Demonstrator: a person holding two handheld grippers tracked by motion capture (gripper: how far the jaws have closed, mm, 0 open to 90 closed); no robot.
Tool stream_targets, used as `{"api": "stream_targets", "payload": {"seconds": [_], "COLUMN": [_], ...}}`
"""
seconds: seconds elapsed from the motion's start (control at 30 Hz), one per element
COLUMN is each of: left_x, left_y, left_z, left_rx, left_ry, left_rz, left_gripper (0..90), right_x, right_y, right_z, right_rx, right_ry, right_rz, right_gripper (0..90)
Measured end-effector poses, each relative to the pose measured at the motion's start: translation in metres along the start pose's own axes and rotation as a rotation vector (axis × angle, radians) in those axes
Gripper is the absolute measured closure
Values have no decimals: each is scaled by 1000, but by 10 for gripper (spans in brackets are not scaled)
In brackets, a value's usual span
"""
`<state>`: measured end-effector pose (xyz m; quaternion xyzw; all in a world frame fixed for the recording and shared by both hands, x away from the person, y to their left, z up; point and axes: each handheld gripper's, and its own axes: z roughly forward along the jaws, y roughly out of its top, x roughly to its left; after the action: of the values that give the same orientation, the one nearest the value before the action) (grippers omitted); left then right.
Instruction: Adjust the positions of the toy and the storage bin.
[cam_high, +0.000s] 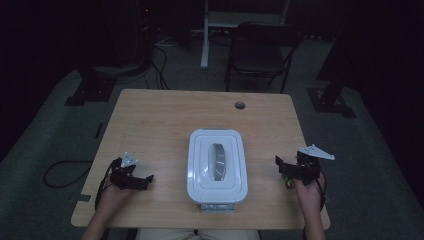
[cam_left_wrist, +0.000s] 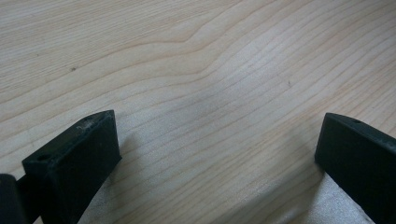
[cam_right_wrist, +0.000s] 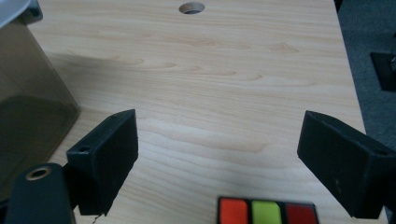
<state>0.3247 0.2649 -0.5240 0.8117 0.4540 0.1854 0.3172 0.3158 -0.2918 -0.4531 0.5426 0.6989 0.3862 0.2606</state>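
A container with a white lid (cam_high: 217, 165) stands in the middle of the wooden table (cam_high: 165, 115); its smoky translucent wall (cam_right_wrist: 28, 107) rises at the left of the right gripper view. A colour-tiled puzzle cube (cam_right_wrist: 266, 211) lies on the table just below my right gripper (cam_right_wrist: 217, 149), showing orange, green and red tiles. That gripper (cam_high: 287, 162) is open and holds nothing, to the right of the container. My left gripper (cam_high: 149, 178) rests low at the container's left. It is open over bare wood (cam_left_wrist: 217, 154), with nothing between the jaws.
A round cable hole (cam_high: 240, 105) sits near the table's far edge, also seen in the right gripper view (cam_right_wrist: 192, 7). Behind the table stand a dark folding chair (cam_high: 260, 50) and a white post. The table's right edge runs close to my right hand.
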Motion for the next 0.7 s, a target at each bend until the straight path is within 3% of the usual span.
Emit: {"api": "stream_targets", "payload": {"seconds": [0.23, 0.4, 0.53, 0.57, 0.7], "left_x": [0, 0, 0, 0, 0], "left_y": [0, 0, 0, 0, 0], "left_z": [0, 0, 0, 0, 0], "left_rx": [0, 0, -1, -1, 0], "left_ry": [0, 0, 0, -1, -4], "left_rz": [0, -1, 0, 1, 3], "left_gripper": [6, 6, 6, 6, 6], "right_x": [23, 35, 42, 45, 53], "right_y": [5, 5, 4, 2, -3], "right_z": [18, 25, 32, 36, 43], "right_rx": [-1, -2, -14, -18, -4], "right_ry": [48, 50, 77, 111, 124], "right_rz": [-49, -80, -80, -77, -95], "right_gripper": [138, 138, 137, 137, 135]}}
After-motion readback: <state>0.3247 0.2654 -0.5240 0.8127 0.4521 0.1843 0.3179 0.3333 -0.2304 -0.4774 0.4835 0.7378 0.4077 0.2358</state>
